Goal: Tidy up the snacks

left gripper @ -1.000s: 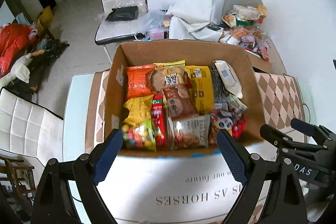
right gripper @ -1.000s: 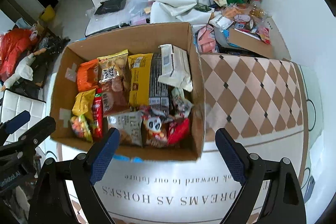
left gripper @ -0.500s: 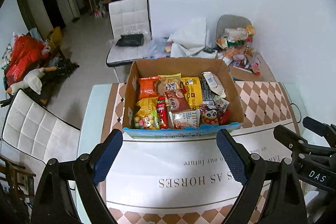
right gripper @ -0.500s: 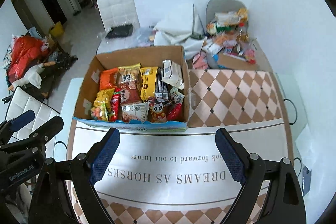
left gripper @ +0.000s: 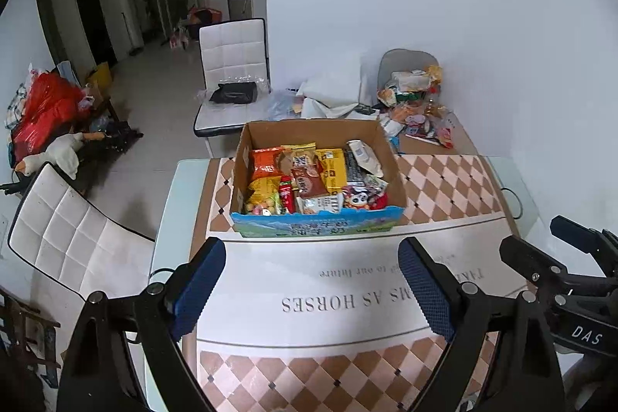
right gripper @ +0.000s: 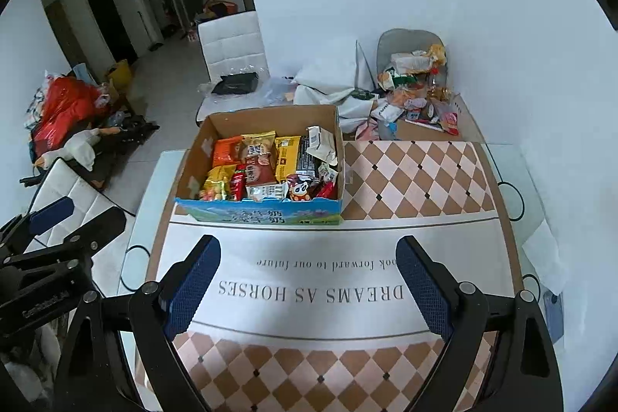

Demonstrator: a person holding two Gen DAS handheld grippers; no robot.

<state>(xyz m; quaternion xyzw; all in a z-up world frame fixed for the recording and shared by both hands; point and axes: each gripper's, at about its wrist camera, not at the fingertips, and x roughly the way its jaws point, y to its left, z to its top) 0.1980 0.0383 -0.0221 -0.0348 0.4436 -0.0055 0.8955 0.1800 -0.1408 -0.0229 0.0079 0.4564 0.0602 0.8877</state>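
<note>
A cardboard box [left gripper: 316, 224] with a blue printed front stands on the far half of the table; it also shows in the right wrist view [right gripper: 258, 213]. It is packed with snack packets [left gripper: 313, 180], among them an orange bag, yellow bags and a panda packet [right gripper: 299, 190]. My left gripper [left gripper: 313, 290] is open and empty, well back from the box over the printed tablecloth. My right gripper [right gripper: 307, 282] is open and empty too, to the right of the left one.
The tablecloth [right gripper: 405, 176] has brown checks and a white band with lettering. White chairs stand at the left [left gripper: 73, 238] and beyond the table [left gripper: 231, 80]. A heap of loose snacks [left gripper: 417, 103] lies on a chair and box at the back right, by the wall.
Both grippers have drawn back and up from just over the box, so the box now looks smaller and farther away. Both stayed open and empty.
</note>
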